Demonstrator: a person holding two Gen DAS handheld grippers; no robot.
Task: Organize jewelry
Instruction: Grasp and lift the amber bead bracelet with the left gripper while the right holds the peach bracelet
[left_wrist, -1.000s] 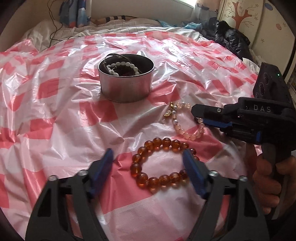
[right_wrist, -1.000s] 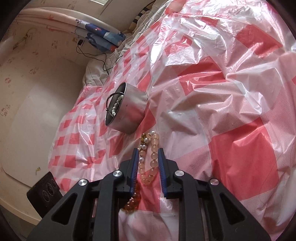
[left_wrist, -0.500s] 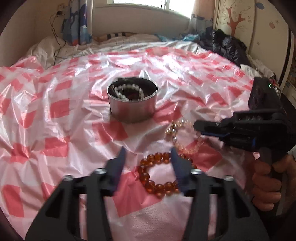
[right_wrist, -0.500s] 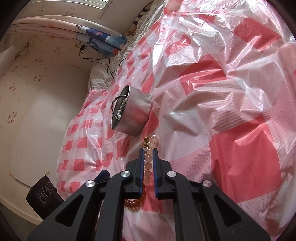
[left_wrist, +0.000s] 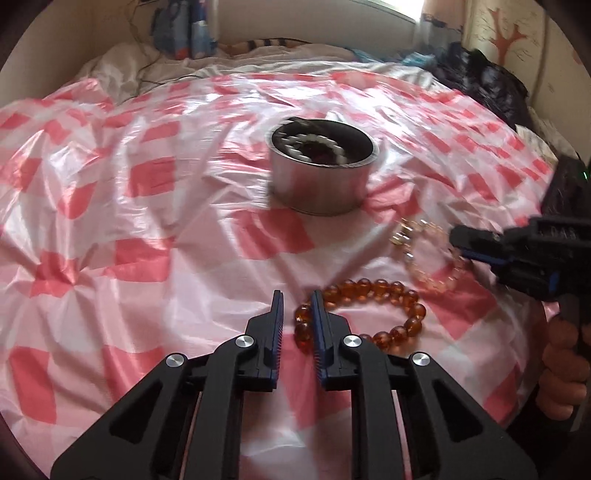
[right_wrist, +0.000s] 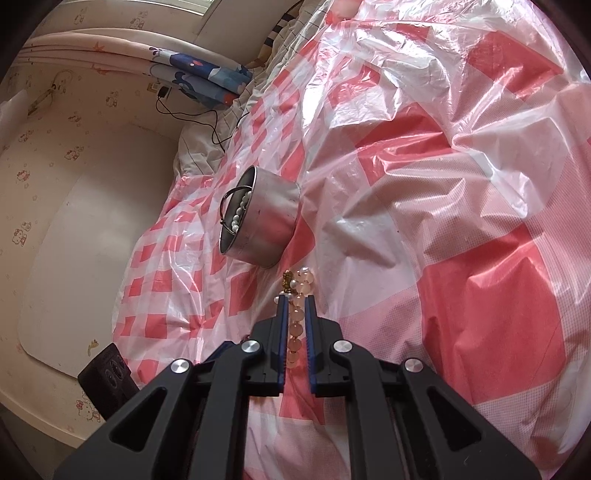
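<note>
Right gripper (right_wrist: 296, 301) clamped on pink bead bracelet (right_wrist: 297, 314), left gripper (left_wrist: 297, 297) jaws just closing, nothing between them, amber bracelet (left_wrist: 364, 314) at 3 o'clock, metal tin (left_wrist: 322, 170) at 12 o'clock.

two bracelets on the sheet: amber bracelet (left_wrist: 364, 314), pink bracelet (left_wrist: 430, 256); one tin (left_wrist: 320, 173)

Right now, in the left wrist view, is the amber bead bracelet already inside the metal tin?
No: the amber bead bracelet lies on the checked plastic sheet in front of the metal tin, which holds a white bead bracelet.
</note>
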